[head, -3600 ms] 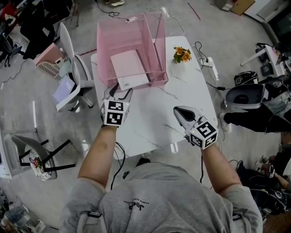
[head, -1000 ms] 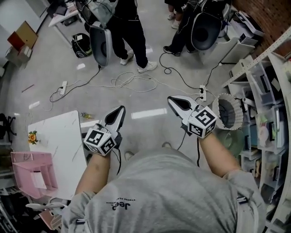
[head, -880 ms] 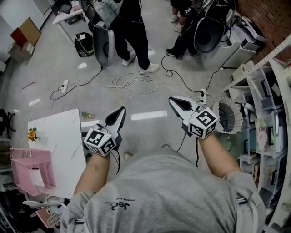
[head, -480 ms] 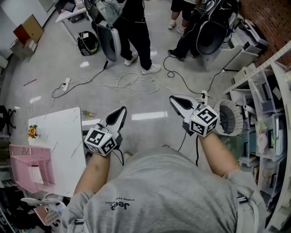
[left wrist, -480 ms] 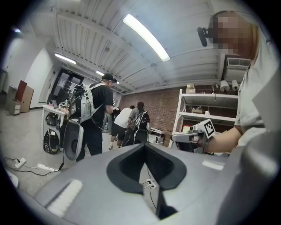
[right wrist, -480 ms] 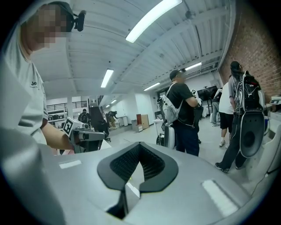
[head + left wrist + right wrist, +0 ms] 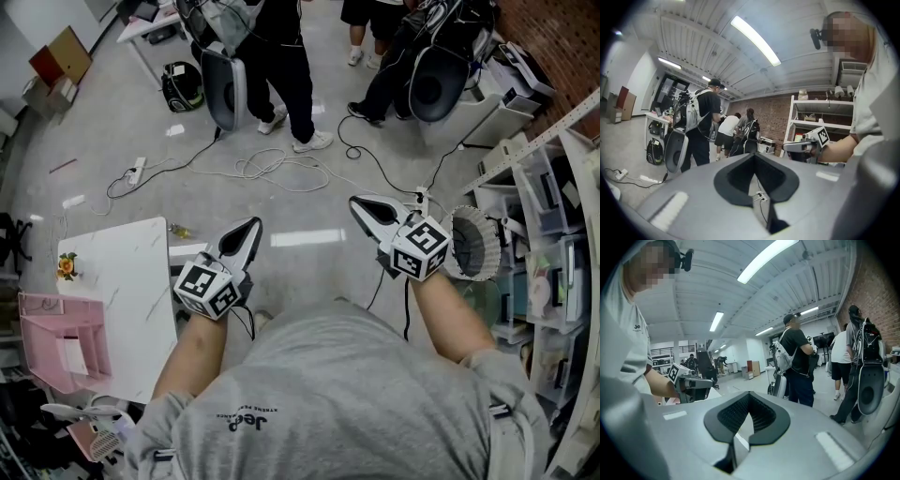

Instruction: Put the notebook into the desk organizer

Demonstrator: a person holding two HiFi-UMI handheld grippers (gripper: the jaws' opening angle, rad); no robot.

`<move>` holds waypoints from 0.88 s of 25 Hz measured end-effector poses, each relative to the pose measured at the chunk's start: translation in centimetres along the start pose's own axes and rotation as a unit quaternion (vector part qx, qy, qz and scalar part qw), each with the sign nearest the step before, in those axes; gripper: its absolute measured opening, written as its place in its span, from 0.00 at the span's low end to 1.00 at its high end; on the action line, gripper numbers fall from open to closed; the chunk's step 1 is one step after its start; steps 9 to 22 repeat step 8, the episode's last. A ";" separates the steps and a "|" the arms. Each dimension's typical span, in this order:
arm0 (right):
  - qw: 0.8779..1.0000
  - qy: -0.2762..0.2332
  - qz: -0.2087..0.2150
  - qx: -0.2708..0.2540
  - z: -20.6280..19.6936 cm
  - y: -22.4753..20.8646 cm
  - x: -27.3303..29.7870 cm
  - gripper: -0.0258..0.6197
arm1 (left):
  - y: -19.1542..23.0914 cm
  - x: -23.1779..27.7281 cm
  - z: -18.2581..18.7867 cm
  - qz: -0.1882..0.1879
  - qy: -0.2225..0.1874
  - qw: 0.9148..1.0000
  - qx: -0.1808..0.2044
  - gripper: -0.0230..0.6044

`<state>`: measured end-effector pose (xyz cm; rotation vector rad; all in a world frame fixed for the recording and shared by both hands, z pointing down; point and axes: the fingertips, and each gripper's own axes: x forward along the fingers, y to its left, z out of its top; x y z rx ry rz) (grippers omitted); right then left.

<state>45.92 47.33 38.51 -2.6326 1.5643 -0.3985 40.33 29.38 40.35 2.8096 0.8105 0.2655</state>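
Observation:
The pink wire desk organizer (image 7: 37, 328) stands on the white table (image 7: 131, 281) at the far left of the head view. The white notebook (image 7: 73, 356) lies inside it. Both grippers hang over the grey floor, well to the right of the table. My left gripper (image 7: 249, 227) is shut with nothing in it, and the left gripper view shows its dark pads (image 7: 740, 176) meeting. My right gripper (image 7: 364, 204) is also shut and empty. Each gripper view shows the other gripper in front of it.
Several people stand at the back near two office chairs (image 7: 225, 89). Cables (image 7: 272, 169) and a power strip (image 7: 136, 173) lie on the floor ahead. Shelving with bins (image 7: 548, 234) and a round white basket (image 7: 473, 244) line the right. A small flower pot (image 7: 66, 269) sits on the table.
Since the earliest frame I have turned away from the table, where the grippers were at the organizer's front. Over the last second the view has drifted slightly; both grippers stay shut and still.

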 end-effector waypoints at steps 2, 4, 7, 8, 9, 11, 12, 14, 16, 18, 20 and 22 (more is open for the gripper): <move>1.000 0.001 0.001 -0.001 0.0 0.1 0.0 0.04 | -0.1 -0.1 0.0 0.001 0.000 1.000 0.000 0.13; 1.000 0.001 0.003 -0.002 -0.1 0.2 0.1 0.04 | 0.0 -0.3 -0.1 0.002 -0.001 1.000 -0.001 0.13; 1.000 0.002 0.005 -0.004 -0.2 0.5 0.2 0.04 | 0.0 -0.6 -0.1 0.004 -0.003 1.000 -0.002 0.13; 1.000 0.002 0.006 -0.004 -0.2 0.6 0.2 0.04 | 0.0 -0.7 -0.1 0.005 -0.004 1.000 -0.003 0.13; 1.000 0.002 0.006 -0.004 -0.2 0.6 0.2 0.04 | 0.0 -0.7 -0.1 0.005 -0.004 1.000 -0.003 0.13; 1.000 0.002 0.006 -0.004 -0.2 0.6 0.2 0.04 | 0.0 -0.7 -0.1 0.005 -0.004 1.000 -0.003 0.13; 1.000 0.002 0.006 -0.004 -0.2 0.6 0.2 0.04 | 0.0 -0.7 -0.1 0.005 -0.004 1.000 -0.003 0.13; 1.000 0.002 0.006 -0.004 -0.2 0.6 0.2 0.04 | 0.0 -0.7 -0.1 0.005 -0.004 1.000 -0.003 0.13; 1.000 0.002 0.006 -0.004 -0.2 0.6 0.2 0.04 | 0.0 -0.7 -0.1 0.005 -0.004 1.000 -0.003 0.13; 1.000 0.002 0.006 -0.004 -0.2 0.6 0.2 0.04 | 0.0 -0.7 -0.1 0.005 -0.004 1.000 -0.003 0.13; 1.000 0.002 0.006 -0.004 -0.2 0.6 0.2 0.04 | 0.0 -0.7 -0.1 0.005 -0.004 1.000 -0.003 0.13; 1.000 0.002 0.006 -0.004 -0.2 0.6 0.2 0.04 | 0.0 -0.7 -0.1 0.005 -0.004 1.000 -0.003 0.13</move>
